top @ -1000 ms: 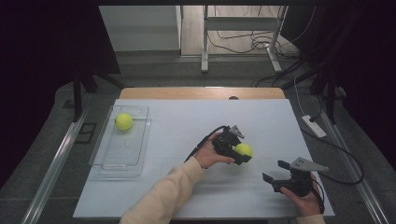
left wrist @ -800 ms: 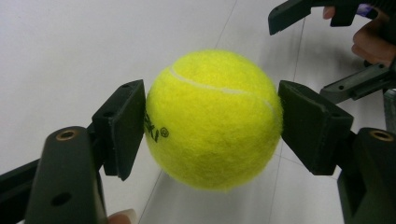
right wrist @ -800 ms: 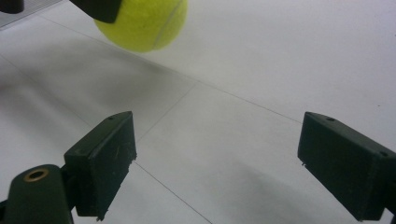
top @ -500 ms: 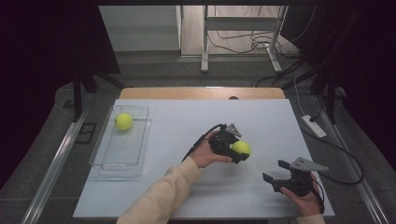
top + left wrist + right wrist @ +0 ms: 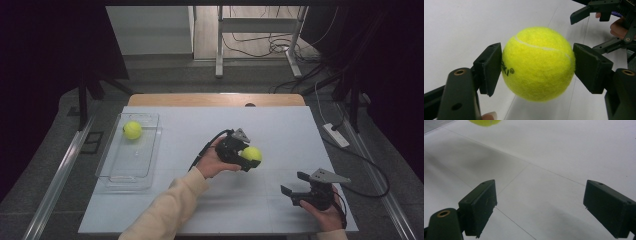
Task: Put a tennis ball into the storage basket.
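Between left tool (image 5: 537, 65) pads: tennis ball (image 5: 538, 63), clamped, off table; right tool (image 5: 540, 207) wide open, empty.

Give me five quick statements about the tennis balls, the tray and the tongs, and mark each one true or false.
1. The left tongs are clamped on a tennis ball. True.
2. The right tongs hold a ball too. False: their jaws stand open over bare table, nothing between them.
3. A second tennis ball lies in the clear tray. True.
4. The tray sits at the table's right edge. False: it is at the left side in the high view.
5. The held ball rests on the table. False: in the left gripper view it hangs clear of the surface.
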`<move>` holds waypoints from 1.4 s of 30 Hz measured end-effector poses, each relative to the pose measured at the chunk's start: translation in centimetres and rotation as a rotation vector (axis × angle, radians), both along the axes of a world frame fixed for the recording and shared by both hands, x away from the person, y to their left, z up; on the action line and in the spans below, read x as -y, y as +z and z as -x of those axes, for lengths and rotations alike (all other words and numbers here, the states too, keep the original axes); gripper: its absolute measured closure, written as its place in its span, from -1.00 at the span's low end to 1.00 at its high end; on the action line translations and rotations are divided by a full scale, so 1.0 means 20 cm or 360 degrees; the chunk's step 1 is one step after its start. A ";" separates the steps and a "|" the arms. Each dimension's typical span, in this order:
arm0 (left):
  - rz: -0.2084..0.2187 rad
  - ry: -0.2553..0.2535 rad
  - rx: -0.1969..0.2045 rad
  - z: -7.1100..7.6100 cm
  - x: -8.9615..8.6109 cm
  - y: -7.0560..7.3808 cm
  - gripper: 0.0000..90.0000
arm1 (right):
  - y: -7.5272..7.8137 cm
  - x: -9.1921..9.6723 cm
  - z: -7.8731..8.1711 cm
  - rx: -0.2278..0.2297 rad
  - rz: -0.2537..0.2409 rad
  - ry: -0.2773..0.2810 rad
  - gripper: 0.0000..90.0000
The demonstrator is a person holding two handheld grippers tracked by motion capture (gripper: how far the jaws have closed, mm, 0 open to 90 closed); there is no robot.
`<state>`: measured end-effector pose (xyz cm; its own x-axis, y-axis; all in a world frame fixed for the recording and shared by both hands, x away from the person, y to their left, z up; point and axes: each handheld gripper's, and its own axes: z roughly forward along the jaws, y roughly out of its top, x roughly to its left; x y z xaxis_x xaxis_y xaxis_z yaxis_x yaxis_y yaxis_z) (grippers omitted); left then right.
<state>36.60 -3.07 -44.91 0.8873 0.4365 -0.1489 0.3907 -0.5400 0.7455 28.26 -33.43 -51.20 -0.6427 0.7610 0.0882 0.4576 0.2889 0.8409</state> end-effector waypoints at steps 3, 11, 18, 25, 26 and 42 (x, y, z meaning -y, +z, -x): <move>0.0006 0.0012 0.0005 0.00 -0.02 0.00 -0.38 | 0.00 0.00 0.00 -0.0001 0.0000 -0.0002 -0.74; 0.0018 0.0051 0.0040 0.01 -0.05 0.03 -0.38 | 0.00 0.00 0.00 -0.0001 0.0001 -0.0002 -0.73; 0.0028 0.0072 0.0057 0.01 -0.08 0.05 -0.38 | 0.00 0.00 0.00 -0.0002 0.0003 -0.0002 -0.74; 0.0059 0.0114 0.0092 0.02 -0.12 0.07 -0.38 | 0.00 0.00 0.00 -0.0005 0.0011 0.0000 -0.73; 0.0059 0.0117 0.0098 0.02 -0.13 0.07 -0.38 | 0.00 0.00 0.00 -0.0005 0.0010 -0.0001 -0.74; 0.0059 0.0205 0.0117 0.03 -0.23 0.11 -0.38 | 0.00 0.00 0.00 -0.0004 0.0015 0.0002 -0.74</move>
